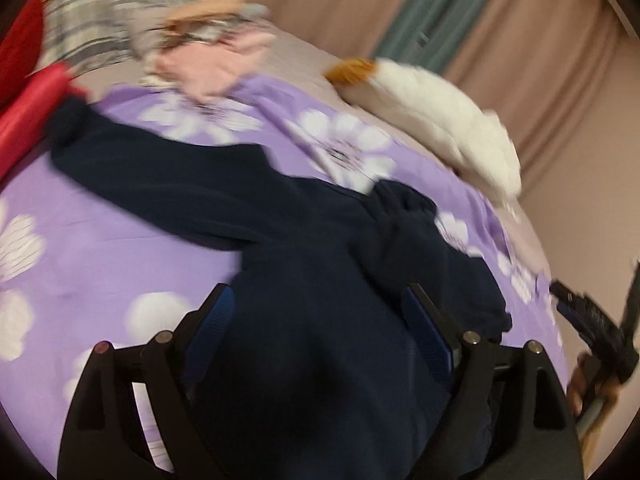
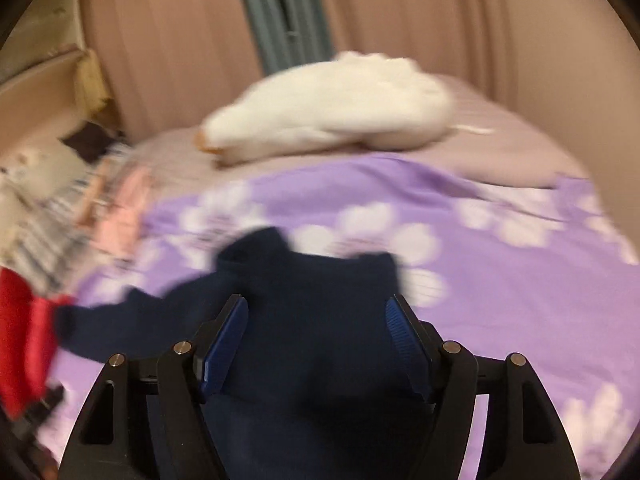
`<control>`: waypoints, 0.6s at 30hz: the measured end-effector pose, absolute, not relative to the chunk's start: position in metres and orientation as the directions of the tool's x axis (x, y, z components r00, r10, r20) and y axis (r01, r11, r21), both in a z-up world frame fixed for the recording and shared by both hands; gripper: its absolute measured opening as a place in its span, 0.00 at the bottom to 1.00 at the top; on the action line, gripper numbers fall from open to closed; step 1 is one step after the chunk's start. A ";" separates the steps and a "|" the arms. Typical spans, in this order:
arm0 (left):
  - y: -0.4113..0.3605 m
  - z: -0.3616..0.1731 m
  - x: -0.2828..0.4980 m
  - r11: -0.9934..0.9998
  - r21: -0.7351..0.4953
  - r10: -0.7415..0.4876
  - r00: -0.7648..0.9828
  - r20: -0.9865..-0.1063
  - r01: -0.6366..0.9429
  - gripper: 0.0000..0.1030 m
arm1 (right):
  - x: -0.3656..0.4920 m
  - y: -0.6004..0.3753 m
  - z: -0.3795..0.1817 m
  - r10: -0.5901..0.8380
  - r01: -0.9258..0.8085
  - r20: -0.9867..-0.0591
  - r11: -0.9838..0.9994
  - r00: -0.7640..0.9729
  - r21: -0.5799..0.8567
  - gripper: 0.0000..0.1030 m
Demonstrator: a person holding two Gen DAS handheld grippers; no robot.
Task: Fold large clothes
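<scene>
A dark navy long-sleeved garment lies spread on the purple flowered bedsheet, one sleeve stretched toward the left. My left gripper is open above the garment's body, its blue pads wide apart. My right gripper is open too, hovering over the navy garment near its upper edge. The right gripper also shows at the right edge of the left wrist view. Both views are blurred by motion.
A white plush toy lies at the far side of the bed, also in the right wrist view. A pile of pink and striped clothes and a red item sit at the left. Curtains hang behind.
</scene>
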State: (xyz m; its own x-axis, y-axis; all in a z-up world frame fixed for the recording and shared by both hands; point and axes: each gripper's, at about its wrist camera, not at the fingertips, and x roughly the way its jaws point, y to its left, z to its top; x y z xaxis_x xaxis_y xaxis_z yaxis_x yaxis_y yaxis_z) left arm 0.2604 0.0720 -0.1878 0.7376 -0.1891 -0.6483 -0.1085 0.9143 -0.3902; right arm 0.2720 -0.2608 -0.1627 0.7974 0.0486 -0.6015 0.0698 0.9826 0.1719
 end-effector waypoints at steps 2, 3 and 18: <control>0.032 -0.190 0.288 0.942 -0.332 -0.197 0.708 -0.678 -0.056 0.84 | 0.264 -0.278 -0.179 0.038 0.093 -0.622 0.980 0.782 0.176 0.69; 0.011 -0.191 0.303 0.948 -0.319 -0.215 0.697 -0.684 -0.021 0.84 | 0.262 -0.288 -0.191 0.035 0.114 -0.649 0.976 0.760 0.186 0.69; 0.050 -0.268 0.370 0.883 -0.375 -0.106 0.658 -0.745 -0.282 0.19 | 0.265 -0.300 -0.237 -0.007 0.107 -0.727 0.990 0.686 0.092 0.69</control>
State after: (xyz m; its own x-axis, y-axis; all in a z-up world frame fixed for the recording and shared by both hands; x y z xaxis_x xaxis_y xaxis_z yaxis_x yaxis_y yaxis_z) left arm 0.3702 0.0500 -0.2684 0.6580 -0.1065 -0.7454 -0.2815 0.8834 -0.3747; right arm 0.2650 -0.2999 -0.2374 0.6862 -0.0065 -0.7274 0.1066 0.9901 0.0917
